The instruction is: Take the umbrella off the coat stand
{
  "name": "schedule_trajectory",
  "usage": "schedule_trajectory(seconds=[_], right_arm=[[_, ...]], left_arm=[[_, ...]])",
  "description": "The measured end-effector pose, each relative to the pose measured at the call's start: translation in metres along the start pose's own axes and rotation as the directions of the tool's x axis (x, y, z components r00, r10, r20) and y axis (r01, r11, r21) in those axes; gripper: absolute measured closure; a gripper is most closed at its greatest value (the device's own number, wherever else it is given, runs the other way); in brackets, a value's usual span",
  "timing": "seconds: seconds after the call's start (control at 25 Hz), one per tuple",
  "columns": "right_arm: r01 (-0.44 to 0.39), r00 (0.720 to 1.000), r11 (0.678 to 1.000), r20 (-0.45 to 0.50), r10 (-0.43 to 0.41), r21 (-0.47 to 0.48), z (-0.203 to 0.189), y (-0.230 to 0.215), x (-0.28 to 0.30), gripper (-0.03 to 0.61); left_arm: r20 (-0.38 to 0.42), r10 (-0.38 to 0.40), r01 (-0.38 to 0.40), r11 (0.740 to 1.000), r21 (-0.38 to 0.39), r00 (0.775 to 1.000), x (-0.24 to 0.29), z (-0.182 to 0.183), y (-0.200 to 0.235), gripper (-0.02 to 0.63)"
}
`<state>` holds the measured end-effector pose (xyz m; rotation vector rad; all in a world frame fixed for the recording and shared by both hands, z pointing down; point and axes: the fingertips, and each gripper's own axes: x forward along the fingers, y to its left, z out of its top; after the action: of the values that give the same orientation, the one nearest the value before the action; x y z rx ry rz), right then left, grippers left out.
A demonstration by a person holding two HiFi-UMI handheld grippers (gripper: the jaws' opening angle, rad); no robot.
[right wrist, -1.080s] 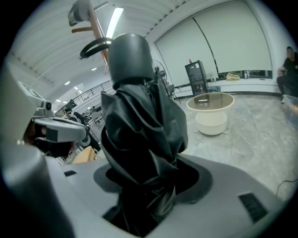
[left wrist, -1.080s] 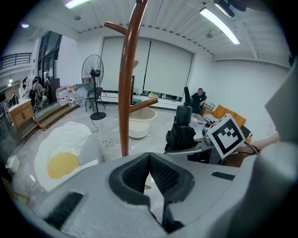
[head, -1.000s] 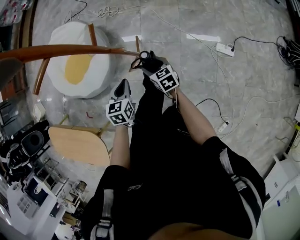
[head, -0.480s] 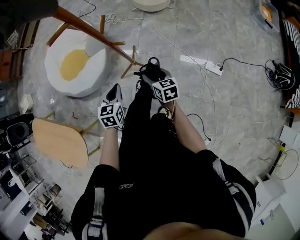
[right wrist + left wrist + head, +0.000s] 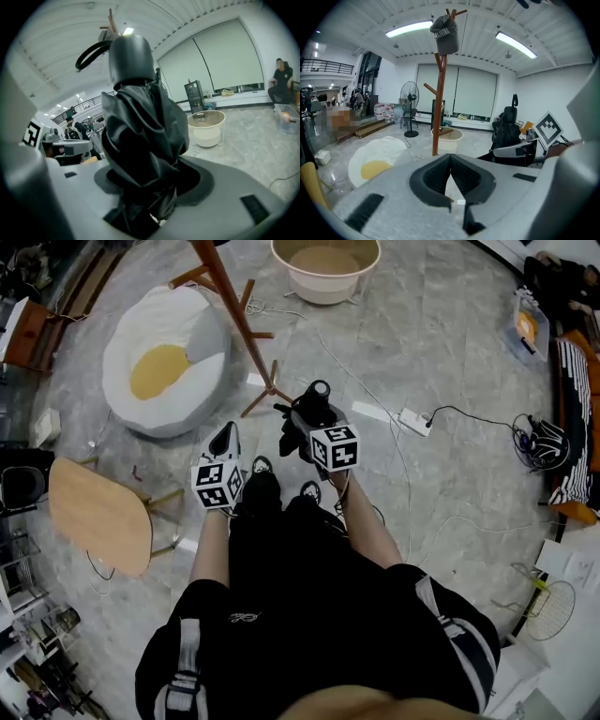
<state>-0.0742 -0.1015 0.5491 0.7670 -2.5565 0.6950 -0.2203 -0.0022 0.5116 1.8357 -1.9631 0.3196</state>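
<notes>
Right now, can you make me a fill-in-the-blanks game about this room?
The right tool is shut on a black ____.
The left tool holds ____.
A grey cap tops the wooden coat ____.
The floor cushion looks like a fried ____.
Missing words: umbrella, nothing, stand, egg.

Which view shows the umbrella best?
Right gripper view: the folded black umbrella fills mid-frame, clamped in the right claw, with its handle cap and strap visible. Head view shows only its top end, small, ahead of that claw. Left gripper view catches a small dark shape at right, probably it.
</notes>
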Motion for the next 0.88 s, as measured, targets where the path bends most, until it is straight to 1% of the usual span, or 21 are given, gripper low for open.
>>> schedule_trajectory(seconds=[0.2, 0.32, 0.4, 0.48, 0.6, 0.72, 0.88], right_arm=[[0.023, 1.0, 0.999, 0.002, -0.023, -0.027, 0.007, 0.024, -0.009, 0.324], [0.053, 0.999, 0.998, 0.001, -0.053, -0.019, 0.006, 0.029, -0.018, 0.324], [0.076, 0.997, 0.997, 0.005, -0.076, -0.022, 0.006, 0.035, -0.021, 0.324], [0.087, 0.996, 0.996, 0.022, -0.087, -0.024, 0.01, 0.042, -0.024, 0.324], [0.111, 0.993, 0.994, 0.045, -0.11, -0.01, 0.021, 0.049, -0.032, 0.324], [0.148, 0.987, 0.989, 0.062, -0.146, -0.017, 0.037, 0.052, -0.037, 0.324], [0.159, 0.982, 0.987, 0.109, -0.156, -0.018, 0.067, 0.056, -0.042, 0.324]], left_arm=[[0.029, -0.038, 0.039, 0.999, -0.013, 0.999, -0.01, 0.006, 0.014, 0.615], [0.026, -0.069, 0.07, 0.997, -0.025, 0.997, -0.008, 0.004, 0.017, 0.615], [0.043, -0.086, 0.087, 0.996, -0.036, 0.995, -0.01, 0.009, 0.023, 0.615], [0.06, -0.101, 0.102, 0.994, -0.029, 0.993, -0.013, 0.015, 0.03, 0.615], [0.084, -0.12, 0.121, 0.993, -0.012, 0.989, -0.017, 0.03, 0.037, 0.615], [0.123, -0.142, 0.141, 0.99, 0.014, 0.982, -0.019, 0.052, 0.041, 0.615], [0.174, -0.174, 0.169, 0.985, 0.04, 0.969, -0.021, 0.08, 0.041, 0.615]])
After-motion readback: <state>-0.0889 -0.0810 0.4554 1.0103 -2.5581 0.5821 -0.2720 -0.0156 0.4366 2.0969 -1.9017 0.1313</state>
